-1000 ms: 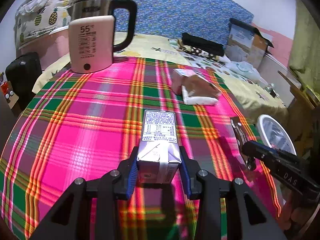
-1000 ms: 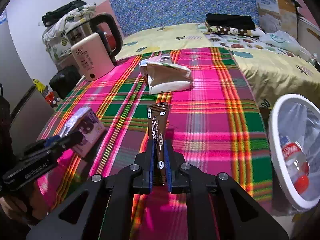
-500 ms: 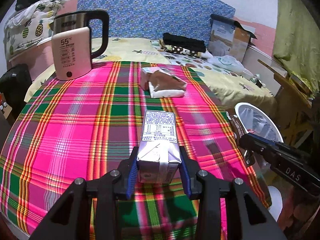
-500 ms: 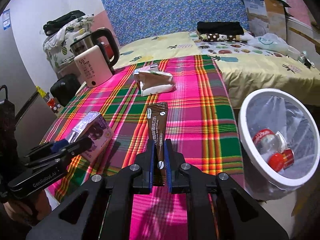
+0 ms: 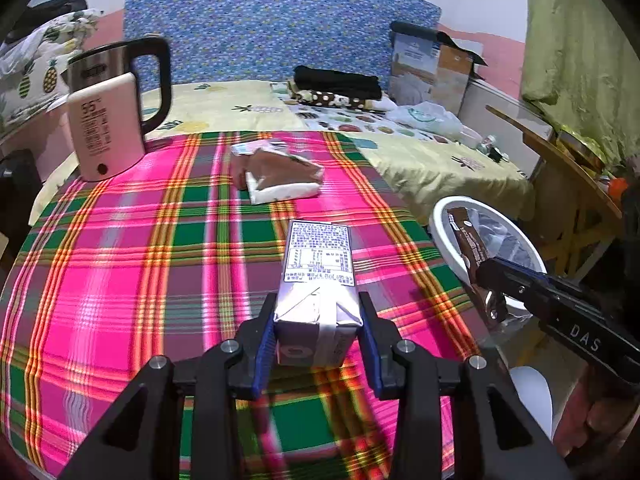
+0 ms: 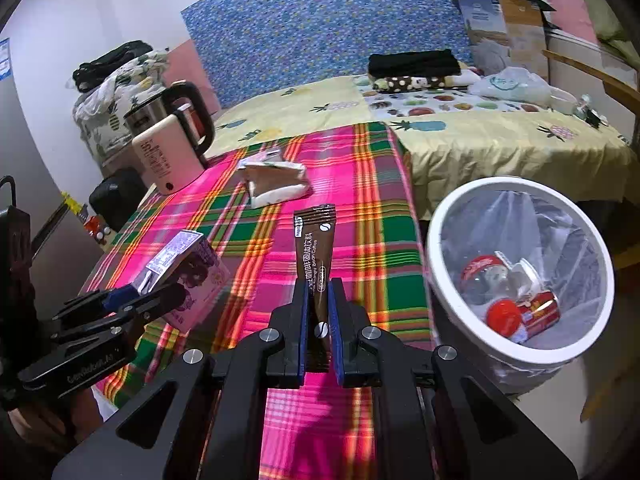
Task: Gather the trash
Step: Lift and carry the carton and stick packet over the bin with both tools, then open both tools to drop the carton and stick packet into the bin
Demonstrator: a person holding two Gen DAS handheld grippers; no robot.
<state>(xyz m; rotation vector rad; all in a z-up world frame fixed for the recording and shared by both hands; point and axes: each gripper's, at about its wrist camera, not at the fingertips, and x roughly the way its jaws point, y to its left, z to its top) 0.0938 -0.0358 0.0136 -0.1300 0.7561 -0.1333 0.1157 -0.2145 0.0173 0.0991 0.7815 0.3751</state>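
Note:
My left gripper (image 5: 319,316) is shut on a small purple drink carton (image 5: 319,276), held above the plaid tablecloth (image 5: 120,264). From the right wrist view the same carton (image 6: 182,268) shows at the left in the left gripper (image 6: 132,300). My right gripper (image 6: 318,300) is shut on a brown coffee stick sachet (image 6: 314,248), which points up and forward. The sachet (image 5: 466,240) also appears in the left wrist view, in front of the white bin (image 5: 444,212). The lined white bin (image 6: 448,236) stands right of the table with a bottle and cans inside.
A crumpled brown and white wrapper (image 5: 280,176) lies at the far middle of the table. A pink kettle (image 5: 106,120) stands at the far left corner. Behind the table is a bed with a yellow sheet (image 6: 480,132), folded clothes and a cardboard box (image 5: 432,68).
Both grippers have drawn back toward the table's near right edge with their loads. The bin has come much further into view and now shows its contents.

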